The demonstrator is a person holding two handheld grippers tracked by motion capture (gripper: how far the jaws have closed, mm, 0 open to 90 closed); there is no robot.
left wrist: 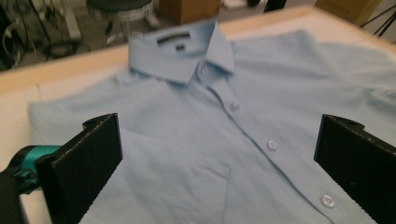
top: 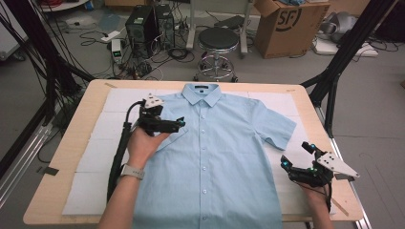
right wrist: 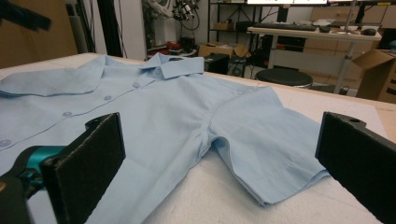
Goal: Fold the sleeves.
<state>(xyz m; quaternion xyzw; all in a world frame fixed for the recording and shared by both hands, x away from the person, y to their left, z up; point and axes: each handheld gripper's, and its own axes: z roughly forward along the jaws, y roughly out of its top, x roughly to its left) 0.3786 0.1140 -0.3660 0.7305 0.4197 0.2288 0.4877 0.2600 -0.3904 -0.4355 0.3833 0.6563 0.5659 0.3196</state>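
A light blue short-sleeved shirt (top: pixel 215 152) is laid face up and buttoned on the white padding (top: pixel 95 143) that covers the counter (top: pixel 62 157), its collar toward the far edge and its hem at the near edge. Judged from how it lies, a folding job is in its early stage. The sleeve on the person's left has been turned inward, so that it lies over the chest and that side of the shirt shows a straight folded edge. The other sleeve (right wrist: pixel 266 149) is spread out flat to the side, not yet folded. The body has not been folded either; the sides and the hem are left to be brought in.

The left hand-held gripper (top: pixel 179 123) is held just above the folded-in sleeve near the chest, and its jaws are seen wide apart in the left gripper view, with nothing clamped between them. The right hand-held gripper (top: pixel 297 153) is held near the counter's right edge, just beside the spread sleeve, and its jaws stand wide apart too, with nothing held.

The cloth looks thin and soft, with faint creases across the front. A row of white buttons (left wrist: pixel 272 144) runs down the middle, and the collar (left wrist: pixel 187 56) is folded down neatly. The spread sleeve shows a small ripple at the armpit, which may need smoothing.
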